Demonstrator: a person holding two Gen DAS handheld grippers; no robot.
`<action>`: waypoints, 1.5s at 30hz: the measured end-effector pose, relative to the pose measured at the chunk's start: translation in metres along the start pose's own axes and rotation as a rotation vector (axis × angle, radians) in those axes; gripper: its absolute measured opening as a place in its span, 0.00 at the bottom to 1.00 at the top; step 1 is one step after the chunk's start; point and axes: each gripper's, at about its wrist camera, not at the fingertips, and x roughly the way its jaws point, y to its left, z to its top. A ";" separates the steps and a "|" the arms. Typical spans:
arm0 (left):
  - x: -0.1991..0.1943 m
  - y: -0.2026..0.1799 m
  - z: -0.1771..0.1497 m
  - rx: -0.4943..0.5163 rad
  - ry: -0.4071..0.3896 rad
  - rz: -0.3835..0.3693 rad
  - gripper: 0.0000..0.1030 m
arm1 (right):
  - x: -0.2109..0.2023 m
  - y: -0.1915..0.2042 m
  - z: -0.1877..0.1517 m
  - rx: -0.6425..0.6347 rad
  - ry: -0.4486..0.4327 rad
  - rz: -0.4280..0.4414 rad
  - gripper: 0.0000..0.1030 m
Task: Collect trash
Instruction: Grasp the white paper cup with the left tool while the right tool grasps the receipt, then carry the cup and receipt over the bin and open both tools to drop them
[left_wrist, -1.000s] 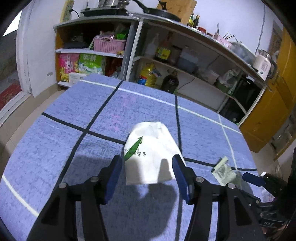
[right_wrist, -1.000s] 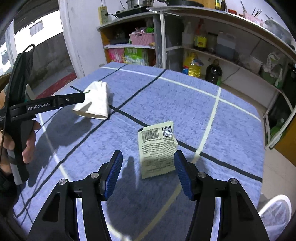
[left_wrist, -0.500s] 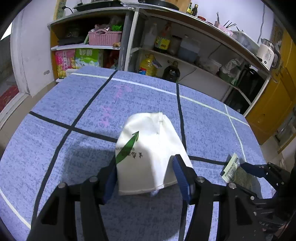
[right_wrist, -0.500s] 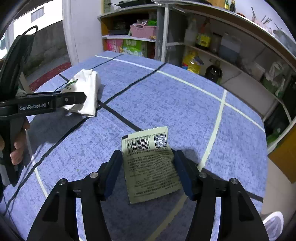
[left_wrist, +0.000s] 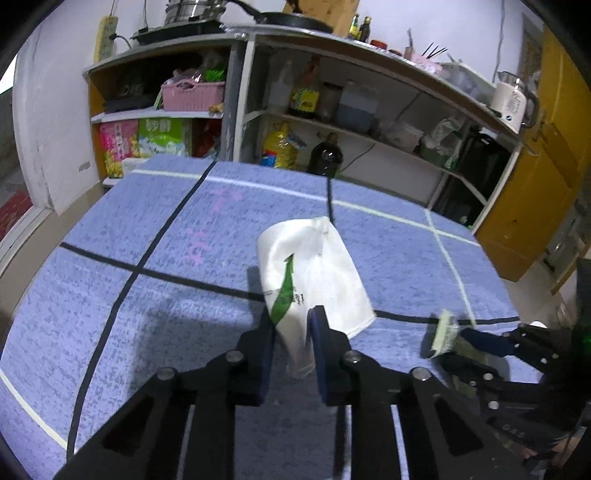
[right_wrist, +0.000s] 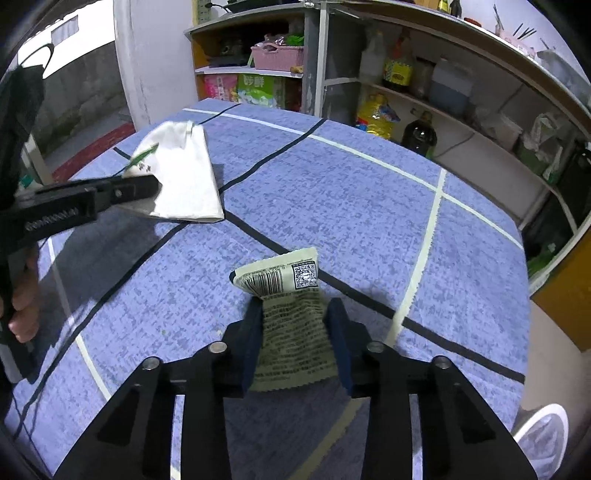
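Left gripper (left_wrist: 291, 332) w/ both pads pinched on the near edge of my white bag (left_wrist: 314, 273); bag crumples between the fingers, rest of it lies on the blue cloth (left_wrist: 147, 229) over a black line. Green arrow print faces up. Right gripper (left_wrist: 476, 341) shows at the right edge w/ the packet (left_wrist: 443, 332) in it.

Right view: right gripper (right_wrist: 295, 332) clamped on the green packet (right_wrist: 291, 321), barcode & QR end sticking out past the tips, bent. Left gripper (right_wrist: 147, 186) at far left, tips on the bag (right_wrist: 184, 177). Bag & packet well apart.
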 end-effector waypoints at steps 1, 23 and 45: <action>-0.004 -0.001 0.001 0.001 -0.006 -0.013 0.15 | -0.002 0.000 -0.001 0.004 -0.002 0.000 0.33; -0.070 -0.111 -0.022 0.150 -0.036 -0.278 0.11 | -0.131 -0.062 -0.079 0.194 -0.130 -0.087 0.32; -0.043 -0.332 -0.092 0.376 0.127 -0.514 0.11 | -0.212 -0.190 -0.220 0.533 -0.142 -0.234 0.33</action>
